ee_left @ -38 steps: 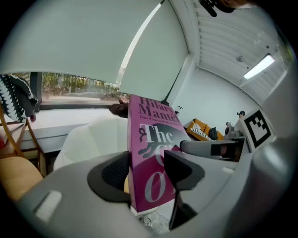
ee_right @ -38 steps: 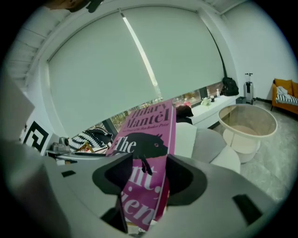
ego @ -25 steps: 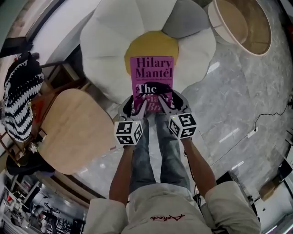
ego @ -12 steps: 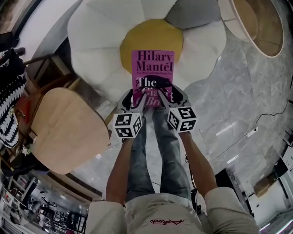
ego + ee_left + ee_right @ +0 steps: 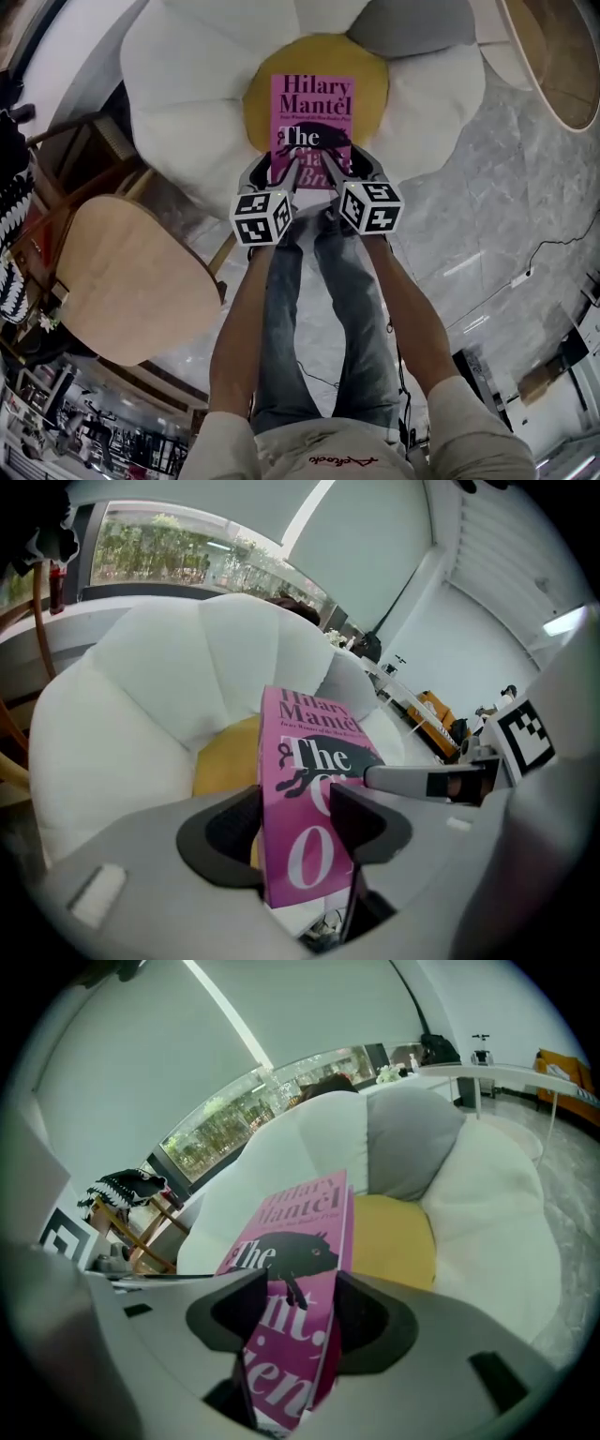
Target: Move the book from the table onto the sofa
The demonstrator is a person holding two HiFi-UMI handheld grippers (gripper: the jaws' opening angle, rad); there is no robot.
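My left gripper (image 5: 279,176) and right gripper (image 5: 349,171) each have fingers (image 5: 361,822) clamped on the near edge of the book (image 5: 312,122), held over the sofa (image 5: 187,84) and its yellow centre (image 5: 370,70). I should lower it level and let go with both sides together once it rests.

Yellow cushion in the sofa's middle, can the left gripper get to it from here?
Probably yes: the left gripper and right gripper are shut on the book, which is over the yellow cushion with nothing else in the way.
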